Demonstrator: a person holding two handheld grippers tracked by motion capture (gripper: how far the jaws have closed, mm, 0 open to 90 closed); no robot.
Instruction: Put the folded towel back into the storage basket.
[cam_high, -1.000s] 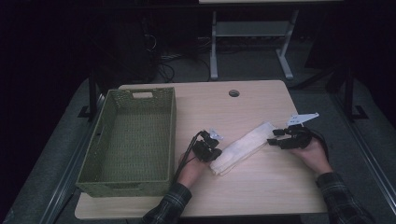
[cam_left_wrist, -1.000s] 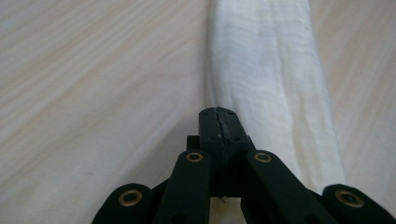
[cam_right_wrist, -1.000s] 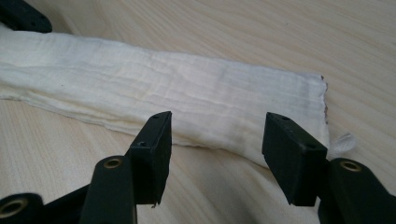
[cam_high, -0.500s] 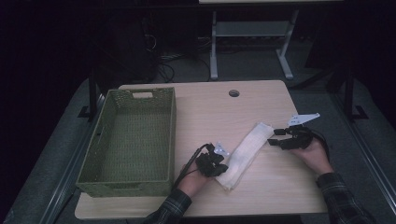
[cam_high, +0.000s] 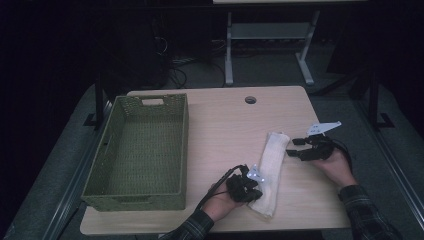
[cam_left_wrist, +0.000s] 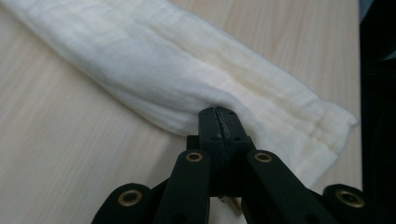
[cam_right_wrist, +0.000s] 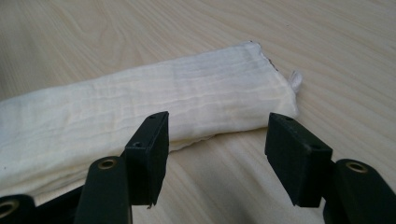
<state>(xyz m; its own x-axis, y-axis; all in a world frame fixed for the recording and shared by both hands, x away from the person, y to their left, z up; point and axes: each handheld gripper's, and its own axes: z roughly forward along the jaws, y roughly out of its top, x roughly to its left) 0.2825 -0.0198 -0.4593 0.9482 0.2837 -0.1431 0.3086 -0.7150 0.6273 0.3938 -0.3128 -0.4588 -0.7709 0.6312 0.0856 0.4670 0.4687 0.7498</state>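
Observation:
A long folded cream cloth (cam_high: 270, 167) lies on the wooden table (cam_high: 225, 125), running from near the front edge toward the far right. My left gripper (cam_high: 251, 186) sits at the cloth's near part, on its left side. In the left gripper view its jaws (cam_left_wrist: 218, 122) are shut, pinching the edge of the cloth (cam_left_wrist: 187, 70). My right gripper (cam_high: 293, 149) rests open just right of the cloth's far end. In the right gripper view, the cloth's end (cam_right_wrist: 163, 102) lies just beyond the open gripper (cam_right_wrist: 217, 144), with bare table between the jaws.
A green woven basket (cam_high: 184, 145) stands empty on the left half of the table. A round cable hole (cam_high: 250, 100) sits near the far edge. Beyond the table are a dark floor, cables and a metal frame (cam_high: 270, 35).
My left gripper has pulled the cloth's near end toward the front edge and to the right, swinging the cloth from a diagonal to nearly lengthwise. The right gripper has stayed in place.

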